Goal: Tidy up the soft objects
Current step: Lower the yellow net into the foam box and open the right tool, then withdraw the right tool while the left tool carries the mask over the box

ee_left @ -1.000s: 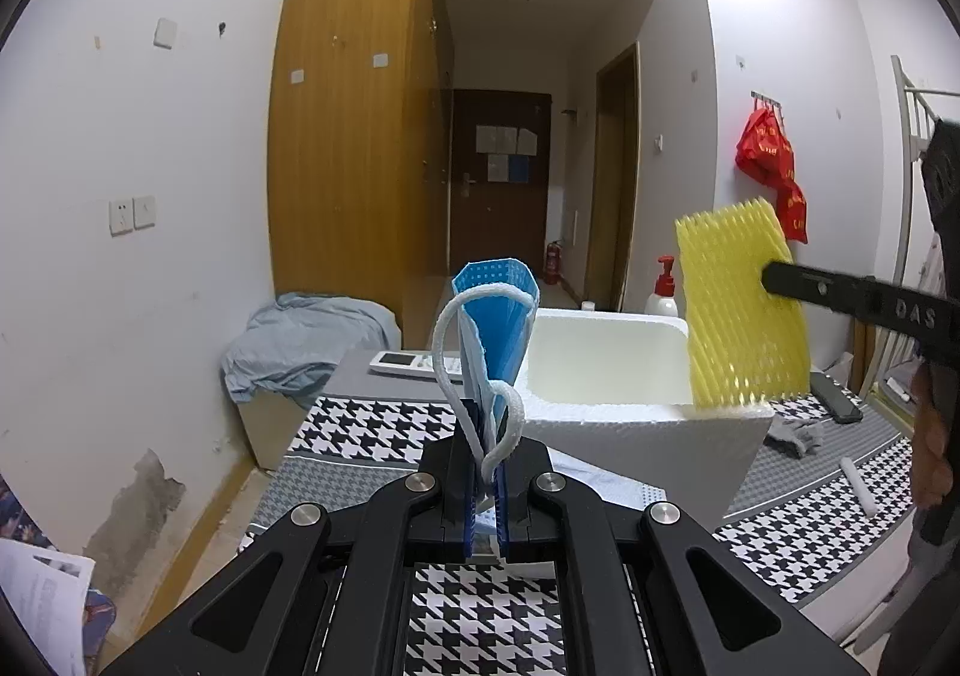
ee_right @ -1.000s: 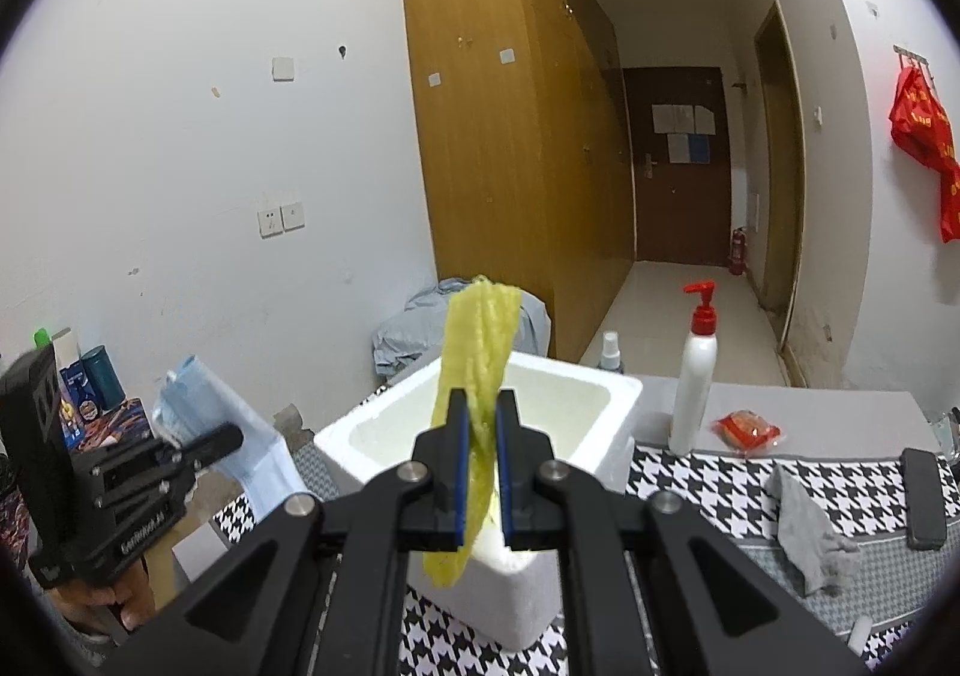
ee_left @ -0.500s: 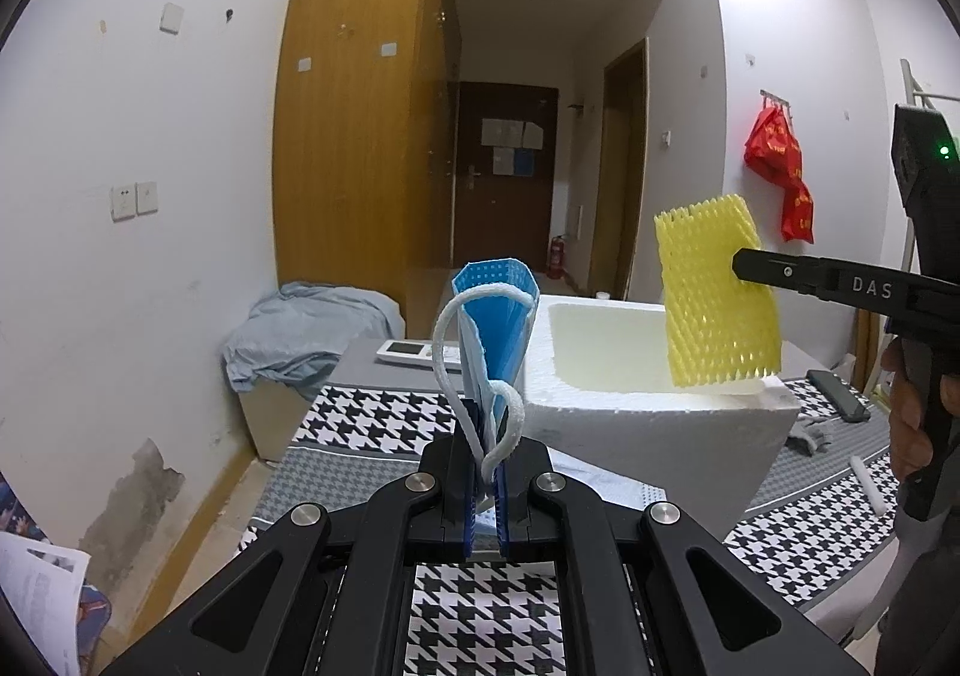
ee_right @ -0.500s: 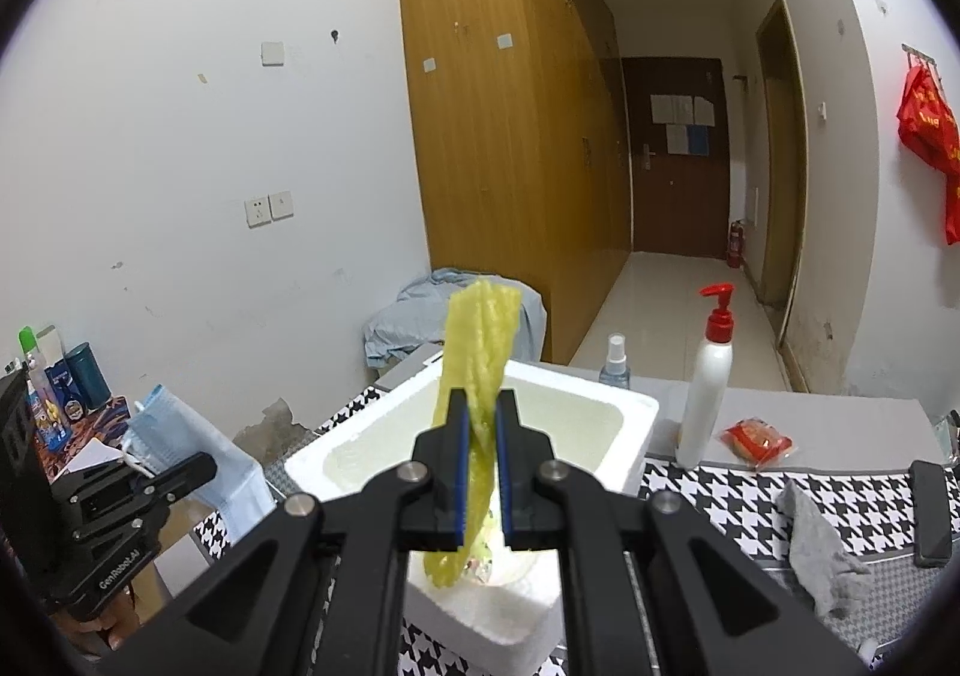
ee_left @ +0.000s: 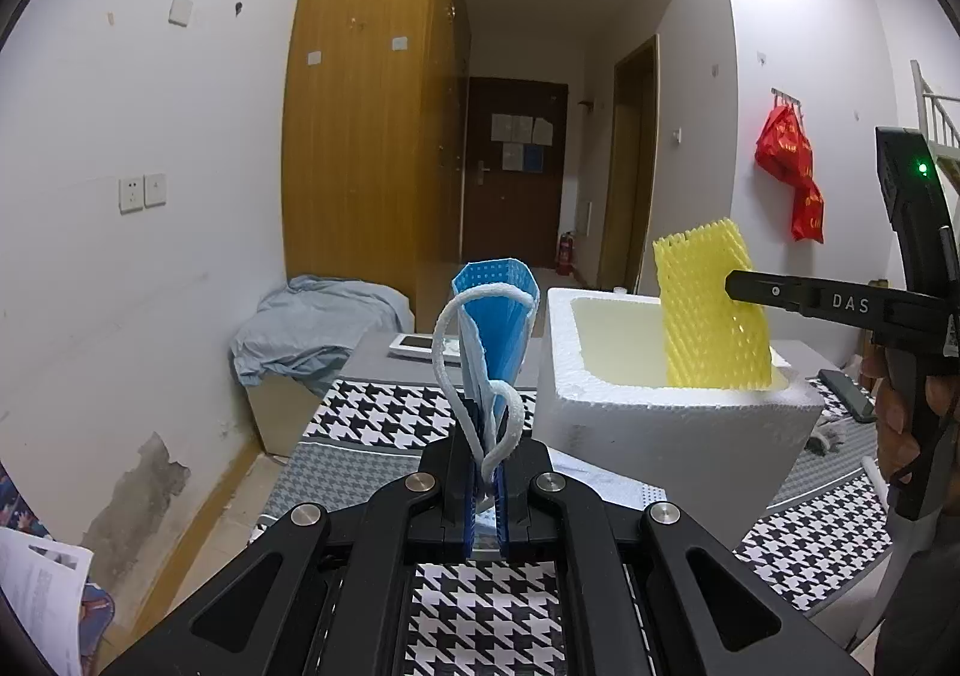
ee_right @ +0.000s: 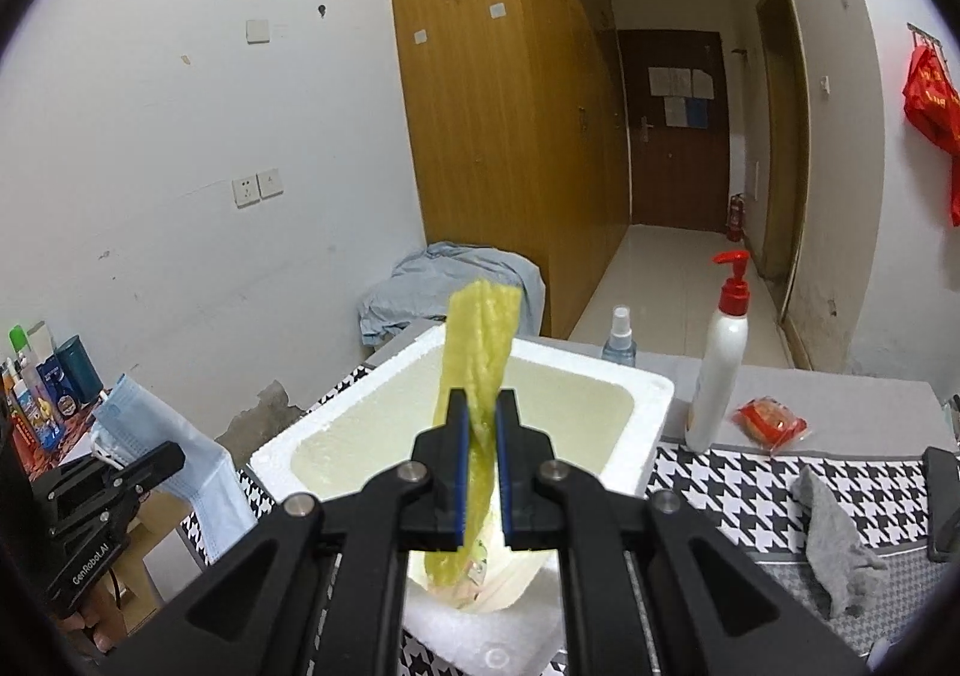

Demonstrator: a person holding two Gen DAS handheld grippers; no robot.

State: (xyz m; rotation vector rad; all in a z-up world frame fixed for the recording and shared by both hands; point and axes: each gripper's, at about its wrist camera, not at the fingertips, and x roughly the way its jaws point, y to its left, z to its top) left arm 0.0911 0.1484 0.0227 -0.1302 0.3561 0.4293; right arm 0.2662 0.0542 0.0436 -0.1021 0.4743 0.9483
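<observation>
Two tools, both pinching: left tool (ee_left: 486, 490) clamps blue mask (ee_left: 495, 328); right tool (ee_right: 480, 466) clamps yellow foam net (ee_right: 477, 352) over foam box (ee_left: 678, 436), at mask's 3 o'clock on bench (ee_left: 384, 418)

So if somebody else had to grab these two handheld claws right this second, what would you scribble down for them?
Left gripper: shut on the blue pleated face mask, held in the air short of the box.
Right gripper: shut on the yellow foam mesh sleeve, which hangs over the white styrofoam box, lower edge about at the rim.
Done: both soft things picked up.
Left: release the sleeve into the box, then the mask. A grey cloth lies on the houndstooth table cover, probably next.
</observation>
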